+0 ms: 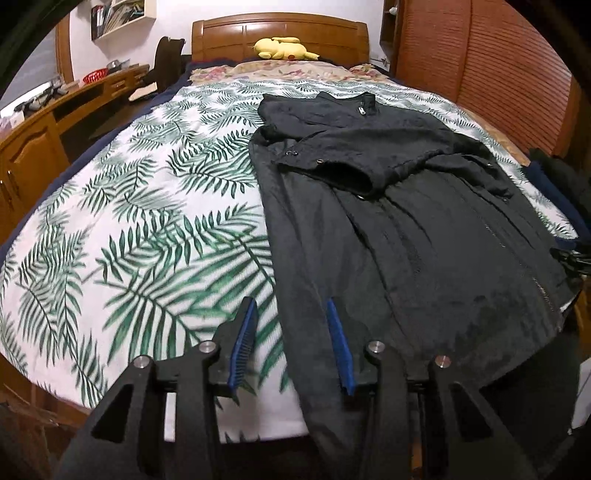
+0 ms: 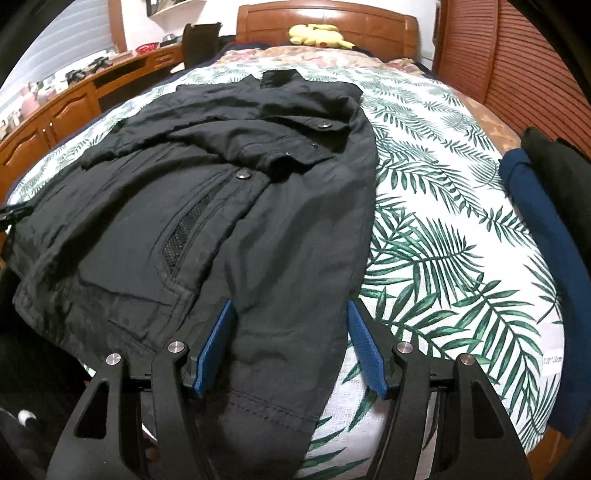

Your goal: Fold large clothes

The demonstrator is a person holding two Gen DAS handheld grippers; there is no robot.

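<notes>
Left gripper [image 1: 291, 306] open above leaf-print bedspread [image 1: 129, 221], wooden headboard [image 1: 280, 29] beyond.

a yellow plush toy [image 1: 285, 48] lies at the head of the bed, against the wooden headboard [image 1: 279, 32]. a white bedspread with green palm leaves [image 1: 140, 221] covers the bed, with a floral cover [image 1: 280, 71] beyond it. a wooden table [image 1: 66, 110] runs along one side with a red basket [image 1: 95, 76] on it; slatted wooden doors [image 1: 480, 74] stand on the other.
</notes>
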